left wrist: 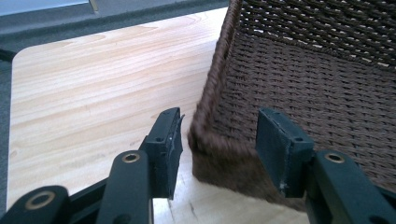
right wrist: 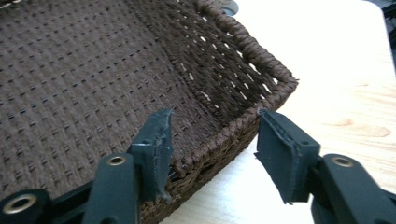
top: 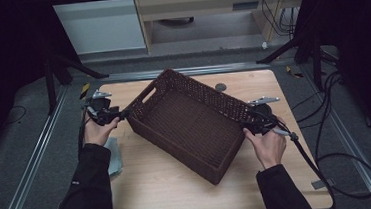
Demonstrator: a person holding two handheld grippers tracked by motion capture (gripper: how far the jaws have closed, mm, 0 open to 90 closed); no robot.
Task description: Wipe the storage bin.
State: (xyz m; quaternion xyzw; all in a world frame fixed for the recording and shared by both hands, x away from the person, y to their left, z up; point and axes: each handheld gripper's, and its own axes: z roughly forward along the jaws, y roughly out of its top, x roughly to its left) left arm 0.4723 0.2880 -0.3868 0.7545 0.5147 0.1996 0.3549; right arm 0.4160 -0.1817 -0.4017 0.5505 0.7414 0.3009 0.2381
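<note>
On the table (top: 180,185) sits one brown woven basket (top: 188,127), bearing no readable label. Two grippers flank it: left gripper (left wrist: 217,140) and right gripper (right wrist: 212,144), fingers spread astride opposite corners.

The basket (top: 190,124) is dark brown woven fibre — rough, matt, with a thick braided rim. The worktop (top: 170,186) is pale wood with visible grain, smooth with a soft sheen. Each hand-held gripper (left wrist: 217,140) has matt black plastic jaws — brass-coloured rivets at the joints.
</note>
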